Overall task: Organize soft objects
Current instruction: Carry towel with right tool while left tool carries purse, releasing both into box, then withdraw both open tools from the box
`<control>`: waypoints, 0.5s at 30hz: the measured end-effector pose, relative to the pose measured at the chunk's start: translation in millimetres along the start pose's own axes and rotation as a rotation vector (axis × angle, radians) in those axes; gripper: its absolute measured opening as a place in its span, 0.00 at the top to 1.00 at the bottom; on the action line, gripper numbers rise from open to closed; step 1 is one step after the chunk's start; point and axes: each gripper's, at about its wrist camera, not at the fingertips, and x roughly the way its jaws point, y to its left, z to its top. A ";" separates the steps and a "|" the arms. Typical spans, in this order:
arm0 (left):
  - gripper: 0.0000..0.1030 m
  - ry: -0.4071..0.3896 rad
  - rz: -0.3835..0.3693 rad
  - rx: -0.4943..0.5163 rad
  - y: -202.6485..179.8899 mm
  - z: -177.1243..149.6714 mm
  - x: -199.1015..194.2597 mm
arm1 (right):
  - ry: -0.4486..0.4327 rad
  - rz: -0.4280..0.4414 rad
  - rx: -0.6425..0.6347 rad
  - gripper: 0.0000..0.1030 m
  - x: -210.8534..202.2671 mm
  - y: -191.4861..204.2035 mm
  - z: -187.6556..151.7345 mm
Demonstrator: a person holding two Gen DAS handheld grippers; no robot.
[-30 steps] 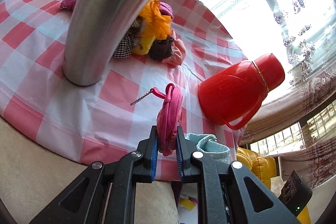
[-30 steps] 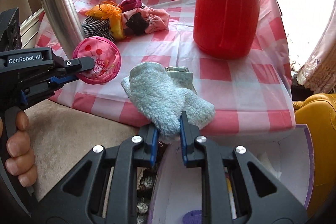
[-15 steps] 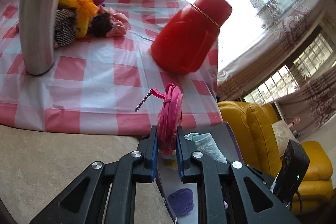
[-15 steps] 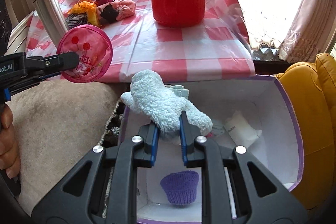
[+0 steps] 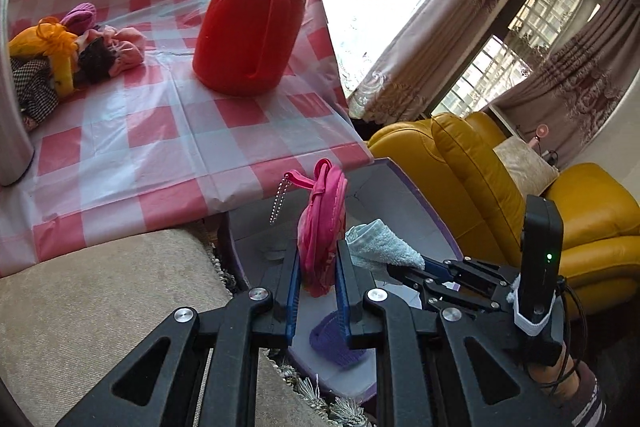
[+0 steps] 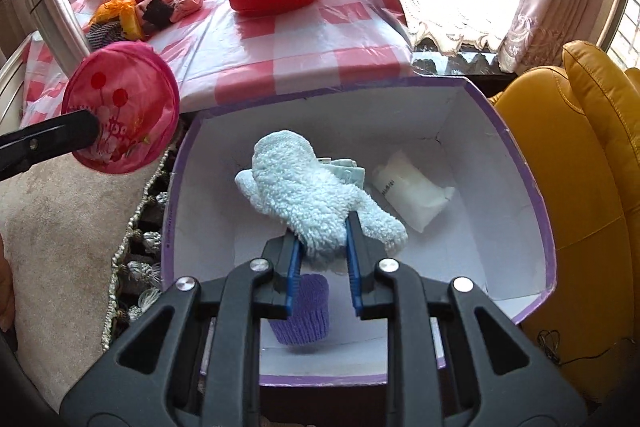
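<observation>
Now both grippers hang over the box, a white-lined carton with purple edges sitting between the table and the yellow sofa.

The right gripper points down into the box with the pale blue fleecy mitten between its blue pads. Its jaws have just been opening, a narrow gap so far, and the mitten's cuff end is still wedged between them, the pads touching it on both sides. The rest of the mitten droops forward over the box floor. Below it a purple knit piece lies on the floor, and a white packet rests toward the back right corner.

The left gripper holds the pink pouch on edge, with its bead chain dangling. Those jaws have just eased open slightly too, but the pouch still sits pinched between the pads. From the right wrist view the round pouch sits just beside the box's left rim, above the beige cloth, not yet over the opening.

Up on the checked table, the red flask stands upright, a steel flask at the left, and a heap of soft things waits between them.
</observation>
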 end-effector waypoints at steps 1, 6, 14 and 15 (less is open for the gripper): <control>0.79 0.016 -0.018 0.010 -1.7 -0.3 2.7 | 0.007 -0.006 0.012 0.63 0.5 -3.0 -1.2; 0.40 0.090 -0.026 0.045 -7.0 -6.1 14.5 | -0.002 -0.012 0.032 0.42 -4.1 -7.6 -2.4; 0.40 0.066 0.004 0.003 6.0 -12.8 -7.0 | -0.035 0.013 0.004 0.35 -19.1 11.3 -1.1; 0.40 0.059 0.015 -0.004 10.0 -14.7 -12.5 | -0.037 0.015 -0.003 0.34 -20.1 15.0 -0.9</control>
